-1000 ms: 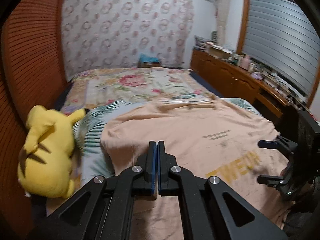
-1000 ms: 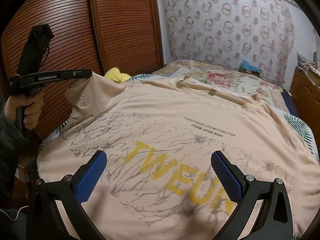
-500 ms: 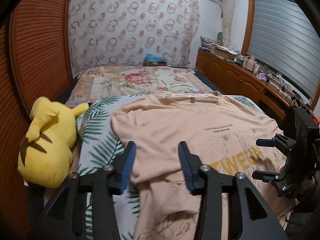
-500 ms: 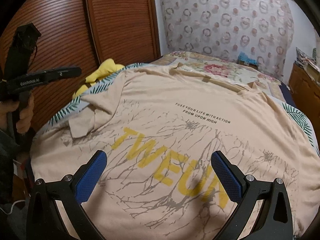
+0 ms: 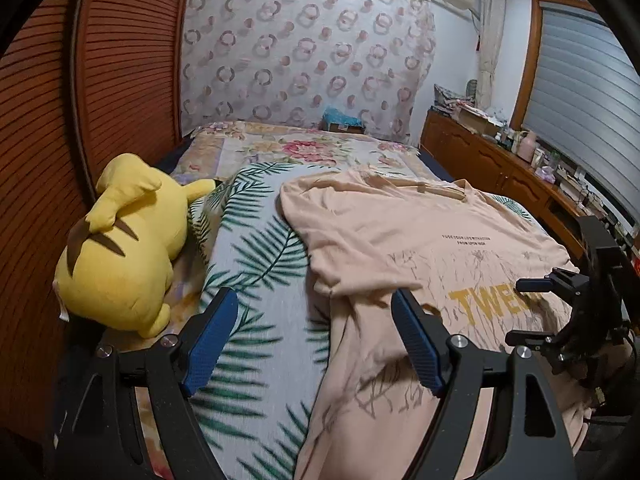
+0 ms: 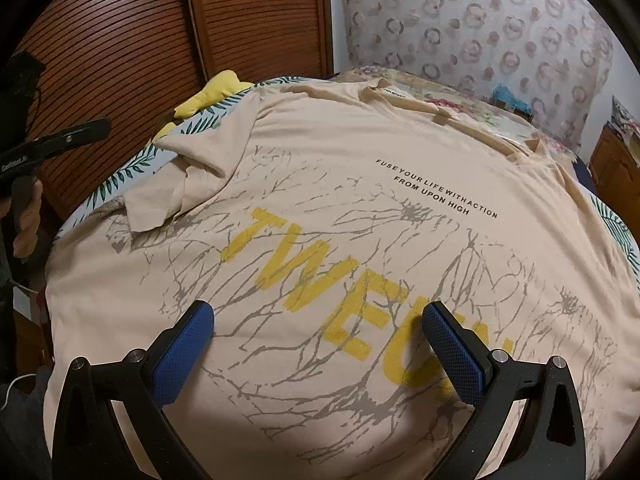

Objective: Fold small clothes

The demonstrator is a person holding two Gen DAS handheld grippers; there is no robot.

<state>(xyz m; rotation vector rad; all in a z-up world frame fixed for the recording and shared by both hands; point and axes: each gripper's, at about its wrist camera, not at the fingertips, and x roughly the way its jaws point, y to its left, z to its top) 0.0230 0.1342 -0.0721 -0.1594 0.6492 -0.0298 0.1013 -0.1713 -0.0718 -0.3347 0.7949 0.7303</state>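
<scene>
We have just let the sleeve (image 6: pixel 176 184) drop folded onto the peach T-shirt (image 6: pixel 340 184), our left hand-held gripper (image 5: pixel 316 336) opening empty, right hand-held gripper (image 6: pixel 318 344) wide.

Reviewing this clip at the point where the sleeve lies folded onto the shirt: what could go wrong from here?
1. The folded sleeve lies rumpled and skewed on the T-shirt; later folds may lock the creases in.
2. The left gripper is opening with nothing between its jaws, beside the shirt's edge; a finger might snag the cloth.
3. The plush toy lies close on the bedspread, crowding that side.
</scene>
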